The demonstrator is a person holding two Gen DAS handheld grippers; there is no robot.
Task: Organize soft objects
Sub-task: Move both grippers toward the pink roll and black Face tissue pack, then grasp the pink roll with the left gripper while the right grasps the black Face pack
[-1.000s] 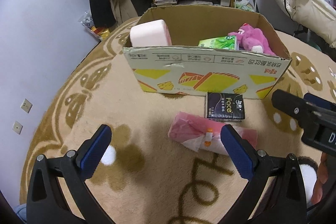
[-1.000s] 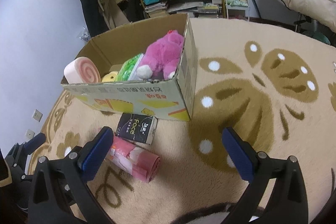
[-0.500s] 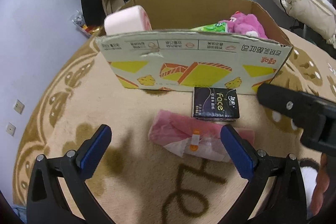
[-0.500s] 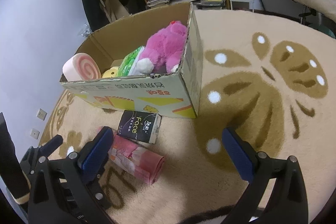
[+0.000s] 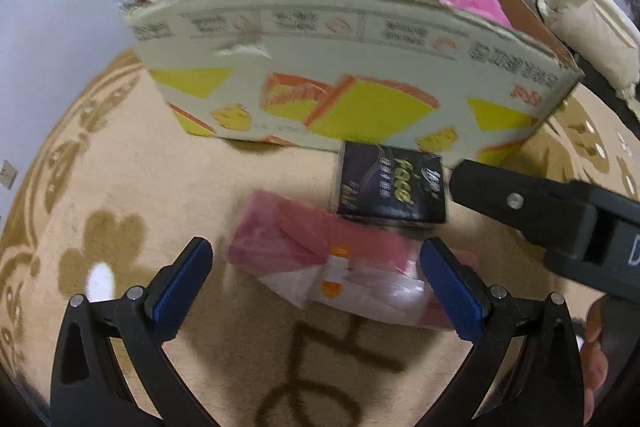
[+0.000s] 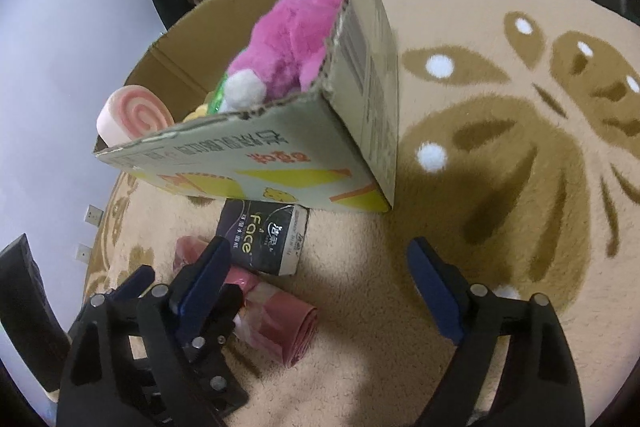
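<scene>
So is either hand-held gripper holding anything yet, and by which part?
Nothing is held. The left hand-held gripper is open, its fingers either side of the pink roll on the rug. The right hand-held gripper is open too.

Beige rug [image 6: 460,227] (brown pattern) — carries cardboard box [image 5: 360,83], black tissue pack [image 5: 390,187], pink roll [image 5: 320,259].

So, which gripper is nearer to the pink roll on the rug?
Left. The left gripper is open with the pink roll between its fingers; the right gripper is open beside the black tissue pack.
</scene>
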